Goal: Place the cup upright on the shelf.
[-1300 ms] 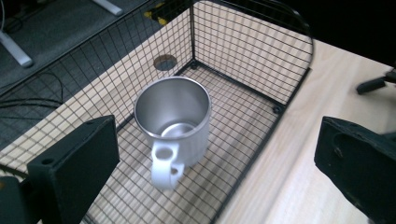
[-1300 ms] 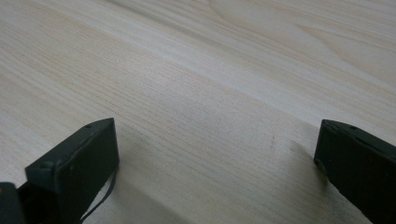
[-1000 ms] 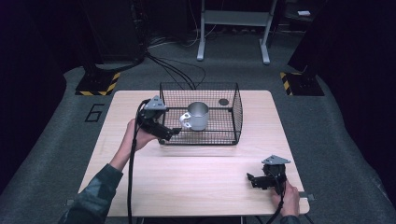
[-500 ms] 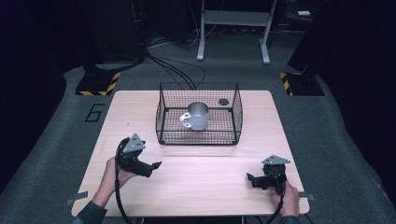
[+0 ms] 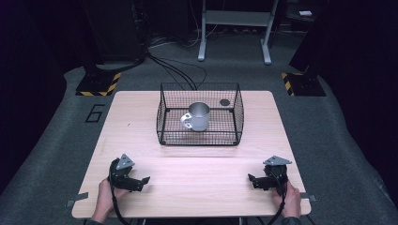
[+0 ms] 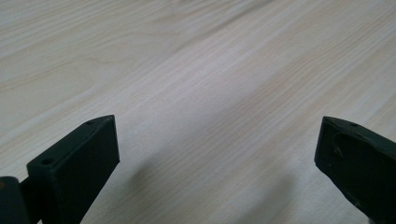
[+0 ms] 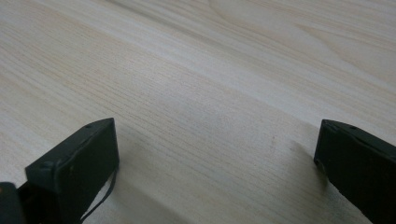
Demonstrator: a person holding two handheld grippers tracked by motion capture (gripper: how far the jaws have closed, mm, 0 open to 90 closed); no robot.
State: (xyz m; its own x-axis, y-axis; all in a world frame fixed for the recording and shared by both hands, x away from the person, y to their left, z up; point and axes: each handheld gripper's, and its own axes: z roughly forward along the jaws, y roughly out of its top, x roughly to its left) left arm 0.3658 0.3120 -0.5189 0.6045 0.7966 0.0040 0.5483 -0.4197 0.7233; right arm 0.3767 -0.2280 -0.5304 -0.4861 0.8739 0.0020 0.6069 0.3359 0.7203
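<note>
A shiny metal mug [image 5: 198, 116] with its handle toward the front left stands inside a black wire basket [image 5: 164, 110] at the table's far middle. A small dark disc [image 5: 225, 102] lies in the basket's back right. My left gripper [image 5: 143, 182] rests low at the front left of the table, open, its jaws pointing right with only bare wood between them [image 6: 217, 154]. My right gripper [image 5: 252, 180] rests at the front right, open, jaws pointing left over bare wood [image 7: 217, 154]. Both are far from the basket.
The light wooden table [image 5: 197, 164] has open surface between the two grippers and in front of the basket. Grey floor surrounds it, with cables [image 5: 176, 70] behind, a metal stand [image 5: 234, 28] and striped blocks [image 5: 98, 84] at the back.
My left gripper has drawn back from the basket's left side to the front left of the table and settled low. The right gripper has stayed put.
</note>
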